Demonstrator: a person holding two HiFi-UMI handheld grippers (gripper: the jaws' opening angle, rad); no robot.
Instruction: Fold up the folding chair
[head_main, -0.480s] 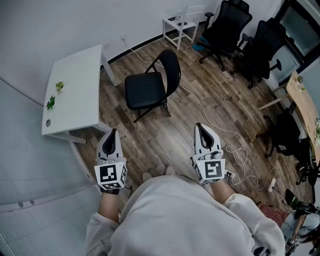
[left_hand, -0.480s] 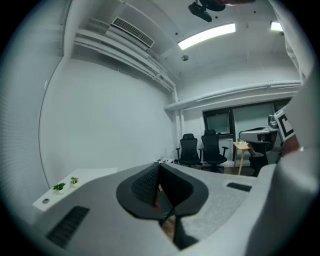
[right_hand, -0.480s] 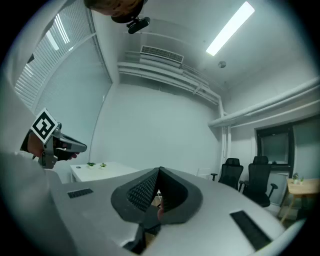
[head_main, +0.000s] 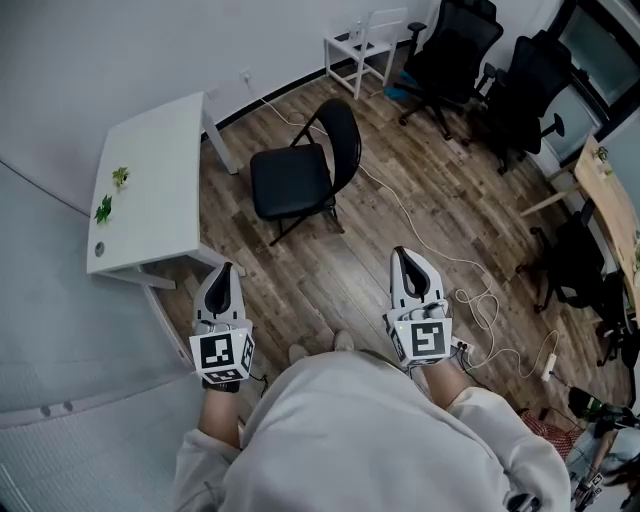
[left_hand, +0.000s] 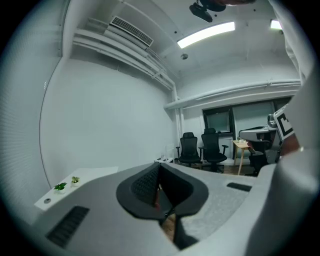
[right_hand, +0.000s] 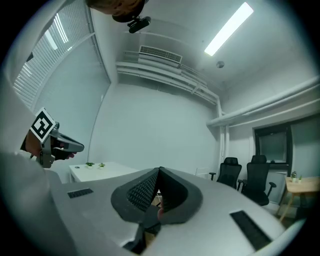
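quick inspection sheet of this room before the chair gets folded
surface: wood floor
job's things: folding chair, unfolded, upright beside the table, untouched
clutter: two small plants on the table
grippers: left gripper and right gripper both shut, empty, well short of the chair
cables: white cable runs past the chair to a power strip
surroundings: office chairs, white rack, wooden desk
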